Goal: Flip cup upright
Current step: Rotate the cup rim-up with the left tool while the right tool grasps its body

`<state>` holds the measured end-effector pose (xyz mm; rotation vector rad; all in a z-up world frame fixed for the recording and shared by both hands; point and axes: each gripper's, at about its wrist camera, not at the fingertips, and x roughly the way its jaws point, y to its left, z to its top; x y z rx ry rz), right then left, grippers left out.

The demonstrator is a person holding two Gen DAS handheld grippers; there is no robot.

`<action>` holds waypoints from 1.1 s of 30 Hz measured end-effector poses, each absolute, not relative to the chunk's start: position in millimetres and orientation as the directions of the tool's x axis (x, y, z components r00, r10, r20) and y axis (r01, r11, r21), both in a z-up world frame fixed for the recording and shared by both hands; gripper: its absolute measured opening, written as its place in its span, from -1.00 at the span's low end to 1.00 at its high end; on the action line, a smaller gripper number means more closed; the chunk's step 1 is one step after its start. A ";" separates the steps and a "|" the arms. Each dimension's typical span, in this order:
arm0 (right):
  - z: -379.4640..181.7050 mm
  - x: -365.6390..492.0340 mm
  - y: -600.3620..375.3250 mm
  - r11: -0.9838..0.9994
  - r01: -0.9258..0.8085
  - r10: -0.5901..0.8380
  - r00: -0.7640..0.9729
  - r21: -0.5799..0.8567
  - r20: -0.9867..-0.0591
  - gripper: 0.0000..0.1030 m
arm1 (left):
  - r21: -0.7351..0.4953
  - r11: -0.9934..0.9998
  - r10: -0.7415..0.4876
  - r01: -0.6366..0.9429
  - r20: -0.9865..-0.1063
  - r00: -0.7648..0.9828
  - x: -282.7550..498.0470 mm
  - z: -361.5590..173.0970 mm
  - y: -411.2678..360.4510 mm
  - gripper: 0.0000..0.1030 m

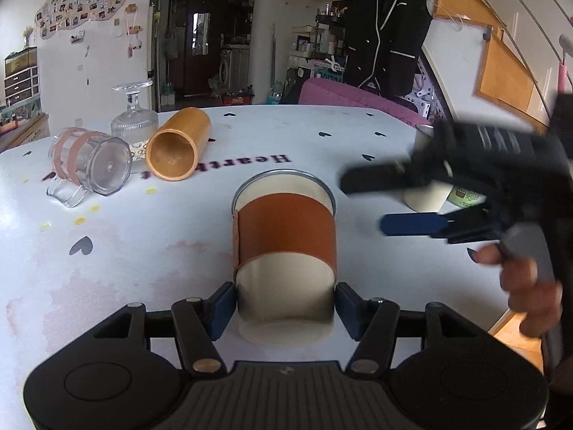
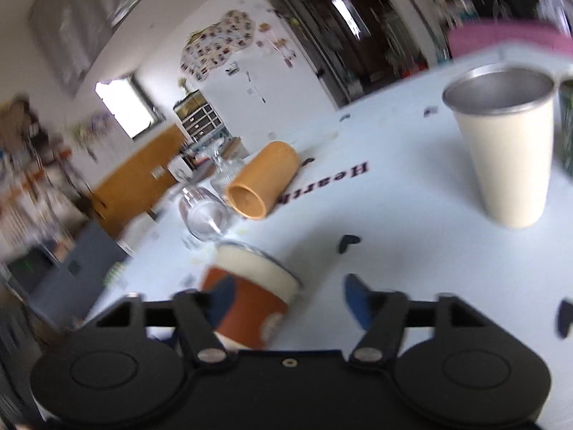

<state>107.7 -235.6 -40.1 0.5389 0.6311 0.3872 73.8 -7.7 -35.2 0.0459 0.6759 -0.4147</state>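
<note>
A cream cup with a brown sleeve (image 1: 284, 247) stands upright on the white table (image 1: 143, 251), its metal rim up. My left gripper (image 1: 284, 308) is shut on the cup's lower part, one blue pad on each side. My right gripper (image 1: 372, 204) is open and empty, held sideways just right of the cup. In the blurred right wrist view the sleeved cup (image 2: 247, 297) sits at the lower left, partly behind my right gripper's left finger (image 2: 222, 304); the right gripper (image 2: 290, 302) holds nothing.
An orange tumbler (image 1: 177, 147) and a glass mug with brown bands (image 1: 89, 165) lie on their sides at the back left, next to an upturned stemmed glass (image 1: 134, 118). A plain cream cup (image 2: 505, 147) stands upright at the right. The table's edge is near right.
</note>
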 end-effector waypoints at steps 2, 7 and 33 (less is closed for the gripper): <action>-42.0 124.8 -239.6 0.714 -0.145 0.570 0.688 0.684 -0.449 0.59 | -0.084 0.917 -0.355 0.389 -0.616 0.703 72.8 -35.8 -8.0 0.18; -57.3 161.2 -228.0 0.606 -0.055 0.666 0.582 0.794 -0.468 0.63 | -0.071 0.913 -0.356 0.401 -0.616 0.703 70.5 -36.0 -9.5 0.18; -1.4 87.3 -211.5 0.940 -0.328 0.336 0.846 0.092 -0.415 0.53 | -0.082 0.801 -0.548 0.593 -0.500 0.671 68.2 -63.0 -68.1 0.18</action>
